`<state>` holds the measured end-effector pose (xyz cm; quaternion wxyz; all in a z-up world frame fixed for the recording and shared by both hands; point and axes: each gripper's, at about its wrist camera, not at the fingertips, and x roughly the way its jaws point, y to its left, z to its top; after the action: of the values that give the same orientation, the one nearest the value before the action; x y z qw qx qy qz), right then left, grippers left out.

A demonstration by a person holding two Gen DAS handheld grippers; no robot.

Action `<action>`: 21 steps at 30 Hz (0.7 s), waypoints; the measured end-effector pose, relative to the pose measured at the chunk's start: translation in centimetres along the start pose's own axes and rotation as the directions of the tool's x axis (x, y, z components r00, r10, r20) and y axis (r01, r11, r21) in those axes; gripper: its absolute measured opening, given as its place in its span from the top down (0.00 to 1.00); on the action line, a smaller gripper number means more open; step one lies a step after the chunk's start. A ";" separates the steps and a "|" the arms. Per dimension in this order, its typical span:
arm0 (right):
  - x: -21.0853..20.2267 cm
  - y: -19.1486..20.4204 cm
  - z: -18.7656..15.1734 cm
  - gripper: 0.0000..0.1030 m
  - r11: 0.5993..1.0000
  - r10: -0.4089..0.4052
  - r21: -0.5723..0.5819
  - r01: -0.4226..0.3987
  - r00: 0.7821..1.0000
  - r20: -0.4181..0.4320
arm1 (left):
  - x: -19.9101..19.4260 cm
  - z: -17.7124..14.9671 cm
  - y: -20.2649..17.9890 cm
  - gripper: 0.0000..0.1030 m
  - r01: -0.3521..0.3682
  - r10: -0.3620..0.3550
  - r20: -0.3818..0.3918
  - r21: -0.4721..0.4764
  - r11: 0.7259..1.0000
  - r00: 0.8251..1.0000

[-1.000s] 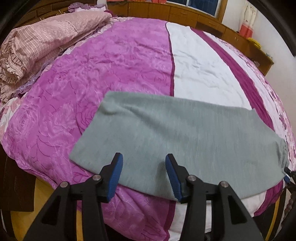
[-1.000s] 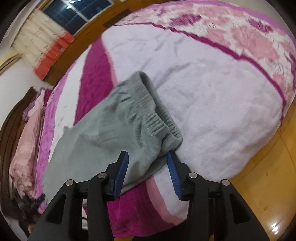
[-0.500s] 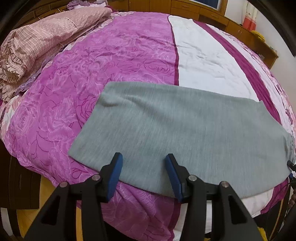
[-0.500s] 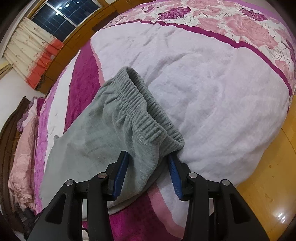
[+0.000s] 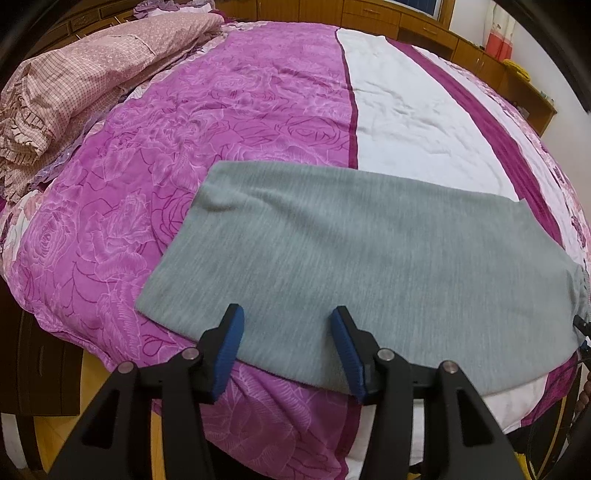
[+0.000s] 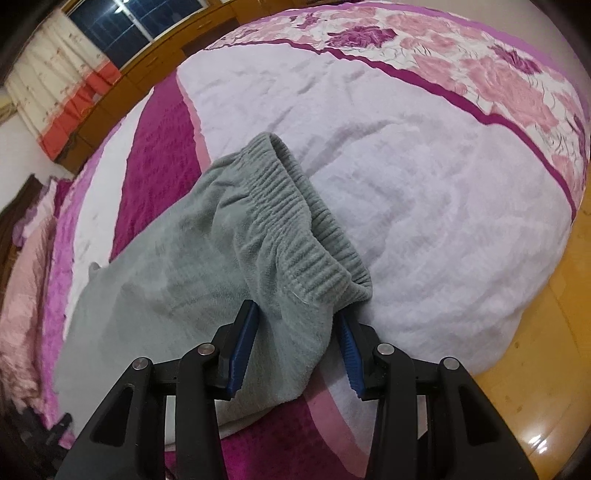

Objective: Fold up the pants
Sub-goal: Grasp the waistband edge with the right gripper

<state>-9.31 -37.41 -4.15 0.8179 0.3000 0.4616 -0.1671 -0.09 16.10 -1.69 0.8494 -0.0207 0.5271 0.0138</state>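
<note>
Grey knit pants (image 5: 354,258) lie flat across the bed, legs stacked, hem end at the left. My left gripper (image 5: 286,350) is open over the pants' near edge, close to the hem end. In the right wrist view the pants (image 6: 177,280) end in a ribbed elastic waistband (image 6: 306,236). My right gripper (image 6: 295,350) is open, its blue pads either side of the near waistband corner, cloth lying between them.
The bed has a purple, white and pink floral cover (image 5: 207,122). A folded pink checked quilt (image 5: 85,70) lies at the far left. Wooden cabinets (image 5: 406,22) line the far wall. Wood floor (image 6: 532,369) shows past the bed's near edge.
The right gripper has moved forward so the waistband corner now lies between its pads. The left gripper has edged slightly closer over the pants' near edge. Both stay open.
</note>
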 end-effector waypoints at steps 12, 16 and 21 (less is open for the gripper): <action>-2.4 2.7 -0.5 0.87 0.986 -0.096 -0.128 0.107 0.992 0.084 | -0.1 0.1 -0.1 0.49 -0.009 0.009 -0.008 0.007 1.000 1.000; -3.2 3.9 -0.6 0.89 0.974 -0.114 -0.180 0.135 0.986 0.126 | -0.1 0.1 -0.1 0.49 -0.008 0.008 -0.008 0.007 1.000 1.000; -3.6 4.6 -0.7 0.90 0.967 -0.113 -0.209 0.143 0.982 0.149 | -0.2 0.1 -0.2 0.49 -0.009 0.009 -0.008 0.006 1.000 1.000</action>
<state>-9.09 -33.41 0.22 0.8630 0.1657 0.4387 -0.1879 -0.10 15.95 -1.50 0.8473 -0.0158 0.5307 0.0158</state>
